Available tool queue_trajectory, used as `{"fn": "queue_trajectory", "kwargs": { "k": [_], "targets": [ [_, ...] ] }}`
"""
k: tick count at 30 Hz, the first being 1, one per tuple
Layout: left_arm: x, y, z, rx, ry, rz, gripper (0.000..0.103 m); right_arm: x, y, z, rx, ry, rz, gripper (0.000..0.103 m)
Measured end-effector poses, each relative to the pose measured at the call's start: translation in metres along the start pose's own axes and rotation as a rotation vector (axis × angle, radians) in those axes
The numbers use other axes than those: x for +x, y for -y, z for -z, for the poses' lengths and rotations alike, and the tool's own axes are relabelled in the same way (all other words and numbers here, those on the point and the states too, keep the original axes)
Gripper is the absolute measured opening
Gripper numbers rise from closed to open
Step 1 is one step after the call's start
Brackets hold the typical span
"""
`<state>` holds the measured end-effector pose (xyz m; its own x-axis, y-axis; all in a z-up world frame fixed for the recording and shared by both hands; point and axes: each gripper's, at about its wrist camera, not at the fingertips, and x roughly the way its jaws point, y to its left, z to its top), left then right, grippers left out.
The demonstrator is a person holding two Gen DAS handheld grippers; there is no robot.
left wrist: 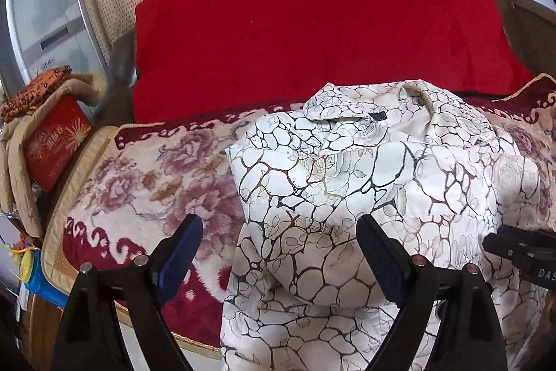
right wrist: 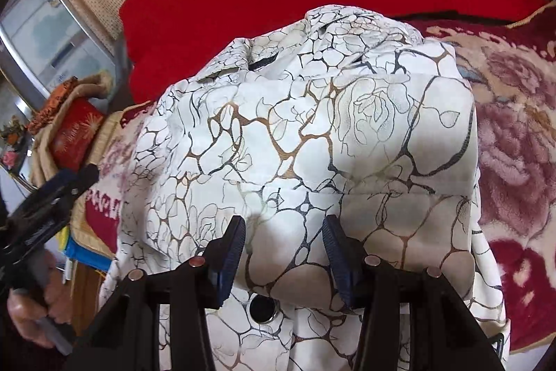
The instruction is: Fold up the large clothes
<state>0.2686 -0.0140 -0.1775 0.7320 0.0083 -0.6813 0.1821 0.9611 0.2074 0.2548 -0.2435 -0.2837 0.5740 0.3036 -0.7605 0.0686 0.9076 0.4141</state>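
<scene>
A white jacket with a black-and-gold crackle print (left wrist: 347,197) lies partly folded on a floral plush blanket (left wrist: 146,176), collar (left wrist: 344,108) toward the red quilt (left wrist: 312,23) behind, presumably so its sides can be brought inward. The left gripper (left wrist: 278,252) hovers with jaws spread wide across the jacket's left edge, pinching nothing. The right gripper (right wrist: 283,249) hangs over the jacket's lower middle, jaws half parted around a slight rise of cloth; whether the pads touch it cannot be told. A snap button (right wrist: 263,307) lies just below. A red box (left wrist: 55,141) and a blue-and-yellow object (left wrist: 33,270) crowd the blanket's left border, well apart from the fold.
</scene>
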Motion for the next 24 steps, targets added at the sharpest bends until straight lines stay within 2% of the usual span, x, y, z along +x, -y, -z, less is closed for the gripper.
{"fn": "queue_trajectory", "kwargs": {
  "k": [7,13,20,24],
  "targets": [
    [-0.015,0.000,0.003,0.008,0.031,-0.025,0.091,-0.025,-0.004,0.000,-0.005,0.057,-0.020,0.052],
    [-0.022,-0.002,0.005,0.009,0.047,-0.036,0.091,-0.040,0.001,0.000,0.002,0.102,0.008,0.052],
    [-0.028,-0.004,0.005,0.006,0.068,-0.062,0.091,-0.012,0.016,-0.002,0.039,0.036,0.034,0.052],
    [-0.033,-0.007,0.005,0.012,0.086,-0.080,0.091,-0.010,0.008,-0.002,0.001,0.044,0.061,0.053]
  ]
}}
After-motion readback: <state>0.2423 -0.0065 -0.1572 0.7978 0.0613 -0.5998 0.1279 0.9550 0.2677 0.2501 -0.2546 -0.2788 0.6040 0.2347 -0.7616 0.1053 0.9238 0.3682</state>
